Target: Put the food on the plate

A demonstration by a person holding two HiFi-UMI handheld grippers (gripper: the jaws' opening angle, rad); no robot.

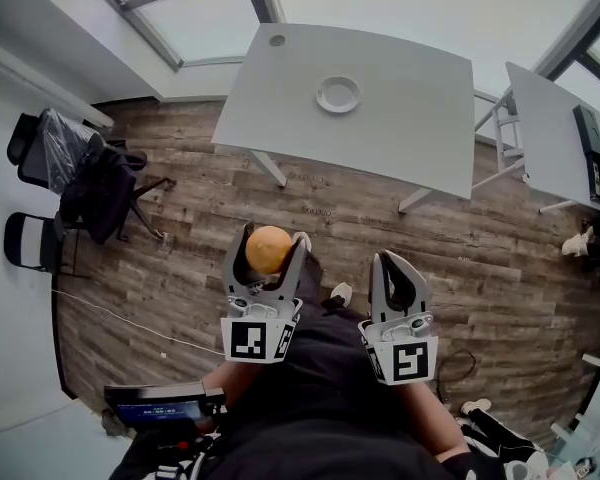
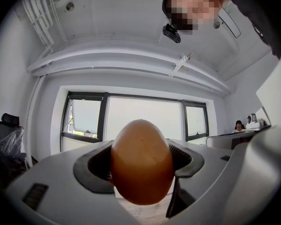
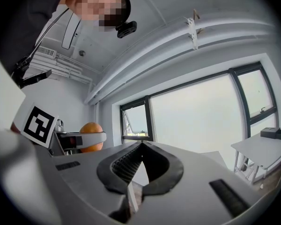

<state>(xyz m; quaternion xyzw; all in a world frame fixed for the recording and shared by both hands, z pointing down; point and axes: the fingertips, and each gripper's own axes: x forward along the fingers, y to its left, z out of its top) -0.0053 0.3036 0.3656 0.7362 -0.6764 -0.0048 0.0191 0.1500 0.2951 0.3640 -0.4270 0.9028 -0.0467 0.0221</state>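
Currently the food (image 2: 141, 161), a smooth orange-brown rounded thing, sits pinched between the jaws of the left gripper (image 1: 271, 240), low and centre in the head view. It bulges above and below the pads, so only its sides are held. The right gripper (image 1: 395, 268), just to the right of it, has its jaws pressed together with nothing between them.

The main risk, as I judge it, is a slip. The skin looks slick and the shape is curved, so a tilt or a jolt on the way over could squeeze it out of the pads. It hangs above the wooden floor (image 1: 180, 268), well apart from the surface (image 1: 410, 118) at the upper centre of the frame, so a drop would land it on the boards. Clamping harder to prevent that could bruise or crack it. Release is the second hazard: a round thing let go from any height, or off-centre, may roll over the shallow rim and across the surface.

The one container in sight is the white plate (image 1: 321, 96), near the middle of the surface. It is empty.
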